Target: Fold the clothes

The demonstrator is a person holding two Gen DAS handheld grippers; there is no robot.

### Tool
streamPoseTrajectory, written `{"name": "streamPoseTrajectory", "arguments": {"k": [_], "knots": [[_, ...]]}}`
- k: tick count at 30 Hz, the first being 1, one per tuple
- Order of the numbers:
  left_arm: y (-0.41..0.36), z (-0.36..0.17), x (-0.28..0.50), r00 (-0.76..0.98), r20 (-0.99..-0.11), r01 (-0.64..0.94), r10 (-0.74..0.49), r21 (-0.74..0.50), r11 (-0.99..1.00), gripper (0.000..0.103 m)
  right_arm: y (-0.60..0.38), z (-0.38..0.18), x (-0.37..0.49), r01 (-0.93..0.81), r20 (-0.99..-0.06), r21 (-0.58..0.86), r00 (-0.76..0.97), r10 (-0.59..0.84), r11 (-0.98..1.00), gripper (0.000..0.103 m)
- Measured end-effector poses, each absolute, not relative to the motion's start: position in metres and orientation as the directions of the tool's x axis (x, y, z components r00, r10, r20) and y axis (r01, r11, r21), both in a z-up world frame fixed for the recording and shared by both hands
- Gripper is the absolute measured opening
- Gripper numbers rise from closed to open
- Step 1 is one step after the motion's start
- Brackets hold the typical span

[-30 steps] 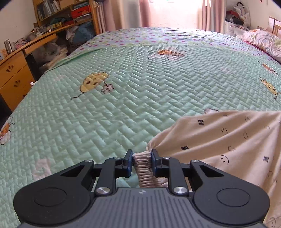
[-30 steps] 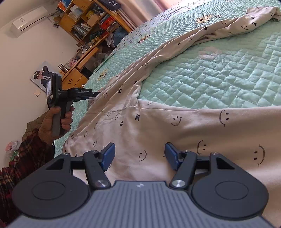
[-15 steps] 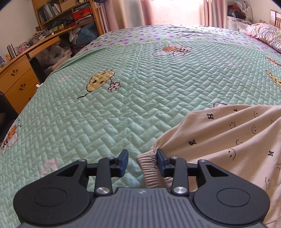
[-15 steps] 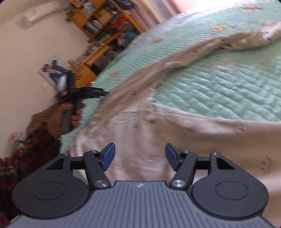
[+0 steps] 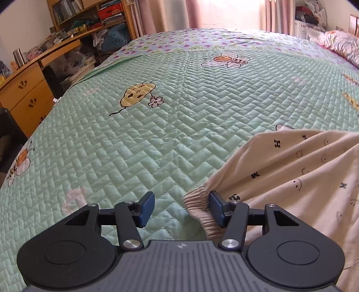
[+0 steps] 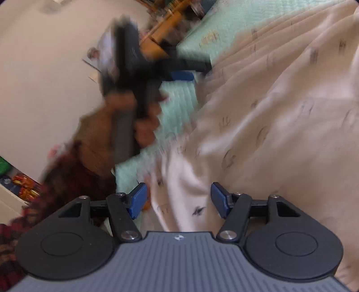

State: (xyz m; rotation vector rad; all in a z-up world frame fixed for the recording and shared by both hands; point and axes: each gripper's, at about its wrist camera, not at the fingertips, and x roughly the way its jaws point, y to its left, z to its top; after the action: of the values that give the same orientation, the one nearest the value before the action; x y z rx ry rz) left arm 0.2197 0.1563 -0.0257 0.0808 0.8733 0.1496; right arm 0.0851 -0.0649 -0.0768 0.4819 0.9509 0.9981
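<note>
A cream garment [image 5: 298, 170] printed with smiley faces and letters lies on the green quilted bed [image 5: 157, 125]. Its ribbed cuff [image 5: 198, 203] rests against the right finger of my left gripper [image 5: 182, 207], which is open and grips nothing. In the blurred right wrist view the same garment [image 6: 280, 116] fills the right side. My right gripper [image 6: 178, 201] is open just above a fold of it. The left gripper [image 6: 179, 70] shows there too, held in a hand at the garment's far edge.
A wooden desk with drawers [image 5: 24, 89] and cluttered bookshelves [image 5: 89, 20] stand left of the bed. Pink curtains [image 5: 224, 11] hang behind it. A floral pillow [image 5: 338, 45] lies at the back right. A sleeve in red plaid [image 6: 33, 202] shows at lower left.
My left gripper has opened and let go of the ribbed cuff. My right gripper has swung fast to the left and down over the garment, blurring its view.
</note>
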Motion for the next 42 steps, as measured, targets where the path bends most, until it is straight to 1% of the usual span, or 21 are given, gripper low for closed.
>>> {"name": "streamPoseTrajectory", "arguments": {"k": [2, 6, 8, 10, 12, 13, 14, 18, 21, 22, 24, 25, 26, 28, 29, 31, 33, 34, 37, 40, 42], "knots": [[0.161, -0.018, 0.214, 0.644, -0.749, -0.114, 0.152, 0.102, 0.988, 0.062, -0.059, -0.071, 0.077, -0.535, -0.442, 0.711, 0.165, 0.882, 0.456, 0.068], [0.167, -0.004, 0.204, 0.667, -0.735, -0.128, 0.12, 0.046, 0.991, 0.064, -0.072, -0.051, 0.078, -0.551, -0.355, 0.726, 0.212, 0.911, 0.411, 0.067], [0.165, -0.001, 0.203, 0.668, -0.732, -0.133, 0.136, 0.062, 0.989, 0.064, -0.073, -0.044, 0.083, -0.563, -0.324, 0.727, 0.223, 0.919, 0.393, 0.067], [0.164, -0.004, 0.205, 0.655, -0.738, -0.146, 0.161, 0.086, 0.986, 0.066, -0.064, -0.046, 0.09, -0.558, -0.309, 0.748, 0.185, 0.933, 0.359, 0.068], [0.169, -0.008, 0.21, 0.632, -0.756, -0.168, 0.169, 0.079, 0.983, 0.066, -0.045, -0.063, 0.097, -0.522, -0.356, 0.782, 0.076, 0.932, 0.341, 0.069], [0.172, -0.009, 0.212, 0.622, -0.766, -0.181, 0.166, 0.066, 0.981, 0.066, -0.035, -0.074, 0.1, -0.488, -0.413, 0.787, 0.037, 0.91, 0.377, 0.069], [0.175, -0.01, 0.212, 0.614, -0.773, -0.189, 0.159, 0.052, 0.981, 0.065, -0.032, -0.079, 0.098, -0.483, -0.43, 0.782, 0.039, 0.902, 0.393, 0.069], [0.163, -0.005, 0.203, 0.637, -0.77, -0.073, 0.031, -0.02, 0.997, 0.066, -0.046, -0.072, 0.088, -0.507, -0.373, 0.795, 0.023, 0.927, 0.333, 0.069], [0.136, -0.012, 0.204, 0.62, -0.784, 0.032, -0.02, 0.0, 0.999, 0.079, -0.068, -0.066, 0.085, -0.504, -0.352, 0.8, 0.047, 0.935, 0.327, 0.069], [0.128, -0.019, 0.206, 0.608, -0.794, 0.055, -0.016, 0.022, 0.998, 0.081, -0.078, -0.064, 0.084, -0.507, -0.358, 0.792, 0.066, 0.931, 0.34, 0.069], [0.118, -0.035, 0.216, 0.572, -0.818, 0.032, 0.061, 0.096, 0.995, 0.082, -0.098, -0.058, 0.08, -0.513, -0.367, 0.775, 0.107, 0.924, 0.368, 0.069], [0.121, -0.042, 0.222, 0.553, -0.828, -0.001, 0.09, 0.107, 0.994, 0.087, -0.106, -0.055, 0.078, -0.515, -0.37, 0.768, 0.128, 0.92, 0.381, 0.069], [0.125, -0.048, 0.226, 0.537, -0.835, -0.04, 0.116, 0.112, 0.993, 0.097, -0.118, -0.052, 0.075, -0.508, -0.371, 0.766, 0.152, 0.916, 0.394, 0.069], [0.138, -0.046, 0.227, 0.524, -0.839, -0.131, 0.143, 0.086, 0.988, 0.094, -0.146, -0.047, 0.07, -0.49, -0.372, 0.761, 0.206, 0.905, 0.425, 0.069], [0.14, -0.042, 0.224, 0.53, -0.836, -0.144, 0.142, 0.076, 0.987, 0.088, -0.161, -0.044, 0.068, -0.482, -0.374, 0.756, 0.238, 0.897, 0.443, 0.069], [0.136, -0.033, 0.216, 0.549, -0.821, -0.147, 0.153, 0.085, 0.985, 0.08, -0.199, -0.034, 0.066, -0.462, -0.374, 0.738, 0.328, 0.868, 0.492, 0.069], [0.124, -0.02, 0.205, 0.577, -0.798, -0.14, 0.172, 0.11, 0.984, 0.079, -0.238, -0.029, 0.069, -0.424, -0.375, 0.708, 0.453, 0.809, 0.565, 0.069], [0.119, -0.014, 0.199, 0.592, -0.791, -0.133, 0.156, 0.095, 0.987, 0.079, -0.261, -0.026, 0.074, -0.384, -0.377, 0.693, 0.528, 0.761, 0.61, 0.069], [0.101, 0.004, 0.183, 0.633, -0.769, -0.104, 0.09, 0.031, 0.994, 0.079, -0.329, -0.018, 0.097, -0.202, -0.443, 0.619, 0.708, 0.55, 0.759, 0.069], [0.074, 0.013, 0.176, 0.649, -0.761, -0.067, 0.015, -0.038, 0.997, 0.079, -0.379, -0.004, 0.13, -0.044, -0.508, 0.414, 0.817, 0.271, 0.909, 0.069], [0.049, 0.01, 0.175, 0.634, -0.773, -0.053, -0.012, -0.06, 0.997, 0.08, -0.405, 0.0, 0.159, 0.018, -0.528, 0.311, 0.835, 0.157, 0.95, 0.069]]}}
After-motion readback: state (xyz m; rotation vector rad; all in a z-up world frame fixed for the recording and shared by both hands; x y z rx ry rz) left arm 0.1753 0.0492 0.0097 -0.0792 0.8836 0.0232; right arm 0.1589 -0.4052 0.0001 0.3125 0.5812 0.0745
